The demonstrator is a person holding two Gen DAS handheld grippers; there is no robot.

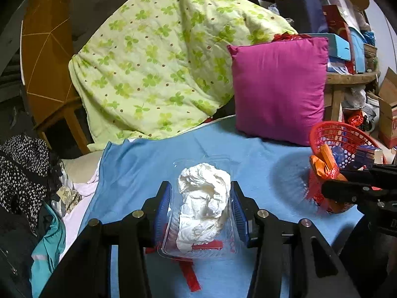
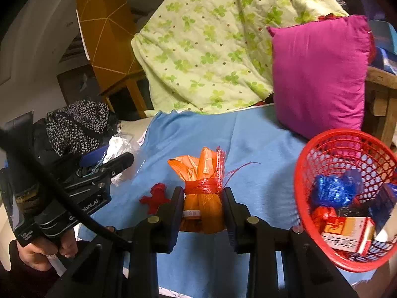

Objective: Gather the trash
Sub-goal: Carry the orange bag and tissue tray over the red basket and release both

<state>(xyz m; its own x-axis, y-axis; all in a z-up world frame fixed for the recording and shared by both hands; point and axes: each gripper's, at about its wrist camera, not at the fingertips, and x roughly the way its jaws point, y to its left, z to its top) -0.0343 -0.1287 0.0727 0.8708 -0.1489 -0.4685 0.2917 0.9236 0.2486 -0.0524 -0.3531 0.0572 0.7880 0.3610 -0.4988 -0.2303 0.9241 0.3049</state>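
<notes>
We are clamping the left gripper (image 1: 201, 211) on a clear plastic tray (image 1: 198, 223) of crumpled tissue (image 1: 203, 198), light and crushable, held by its sidewalls between the fingers. The right gripper (image 2: 203, 206) is pinching a soft orange bundle (image 2: 202, 193) below its red tie; the red basket (image 2: 347, 198) is sitting to its right.

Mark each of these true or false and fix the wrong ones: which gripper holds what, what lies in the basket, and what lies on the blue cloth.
1. The left gripper holds a clear plastic container with crumpled white paper in it. True.
2. The right gripper is empty. False: it is shut on an orange bundle tied with red netting.
3. The red basket is empty. False: it holds a blue foil wrapper and a small box.
4. A magenta pillow stands behind the basket. True.
5. A red scrap lies on the blue cloth. True.
</notes>
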